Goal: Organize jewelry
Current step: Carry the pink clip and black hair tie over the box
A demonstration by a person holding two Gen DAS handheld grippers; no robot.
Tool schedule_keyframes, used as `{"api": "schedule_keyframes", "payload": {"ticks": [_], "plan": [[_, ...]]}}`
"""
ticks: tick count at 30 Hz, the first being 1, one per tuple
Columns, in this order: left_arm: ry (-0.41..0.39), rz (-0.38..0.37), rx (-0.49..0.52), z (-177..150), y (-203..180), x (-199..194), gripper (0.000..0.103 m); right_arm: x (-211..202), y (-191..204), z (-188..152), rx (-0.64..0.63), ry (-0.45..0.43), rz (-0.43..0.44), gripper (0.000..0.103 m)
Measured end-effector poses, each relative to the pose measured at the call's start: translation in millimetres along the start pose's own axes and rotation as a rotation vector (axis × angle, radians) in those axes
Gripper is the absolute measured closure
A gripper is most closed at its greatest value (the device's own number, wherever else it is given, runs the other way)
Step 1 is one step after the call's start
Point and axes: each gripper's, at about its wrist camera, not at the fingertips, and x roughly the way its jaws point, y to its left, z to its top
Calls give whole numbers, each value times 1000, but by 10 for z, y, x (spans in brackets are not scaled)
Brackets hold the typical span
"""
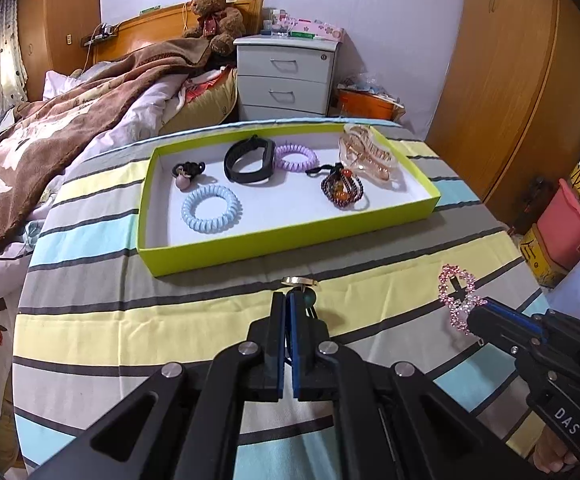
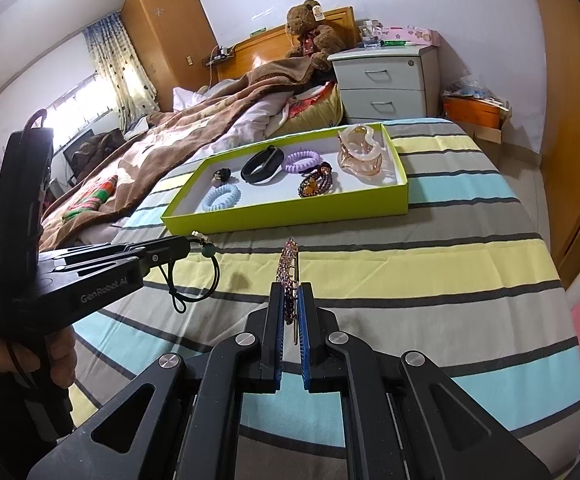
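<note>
I am working over a bed covered in a striped sheet [image 1: 138, 312] with grey, yellow and pale blue bands. Ahead of both my grippers lies a lime-green tray [image 1: 290, 246] with a white floor. In it I see a pale blue coil hair tie [image 1: 211, 208], a black wristband [image 1: 250, 160], a lilac coil hair tie [image 1: 296, 156], a dark beaded bracelet [image 1: 343, 191], a small black hair tie with a pinkish bead [image 1: 186, 174] and a clear amber claw clip [image 1: 366, 156] at the far right end.

My left gripper [image 1: 289, 300] is clenched on a black elastic hair tie with a green bead and a gold charm [image 1: 300, 281]; the charm pokes out just beyond my fingertips, and in the right wrist view the cord loop hangs below the fingers above the sheet. My right gripper [image 2: 290, 296] is clamped on a pink rhinestone hair clip [image 2: 289, 264], which stands upright out of the jaws, short of the tray.

Beyond the tray stand a white bedside drawer unit [image 1: 286, 76], a brown teddy bear [image 1: 216, 14] against the wooden headboard, and a brown blanket [image 1: 70, 120] to my left. A wooden wardrobe [image 1: 502, 80] rises to my right.

My right gripper's handle reads "DAS"; my left one reads "GenRobot.AI".
</note>
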Motion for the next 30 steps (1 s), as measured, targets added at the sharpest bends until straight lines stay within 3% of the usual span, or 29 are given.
{"api": "schedule_keyframes", "payload": {"ticks": [17, 30], "plan": [[-62, -9, -36, 230, 233, -170, 101, 50, 104, 373, -20, -48, 25, 97], [-88, 15, -80, 502, 505, -81, 101, 444, 130, 783, -51, -17, 26, 97]]}}
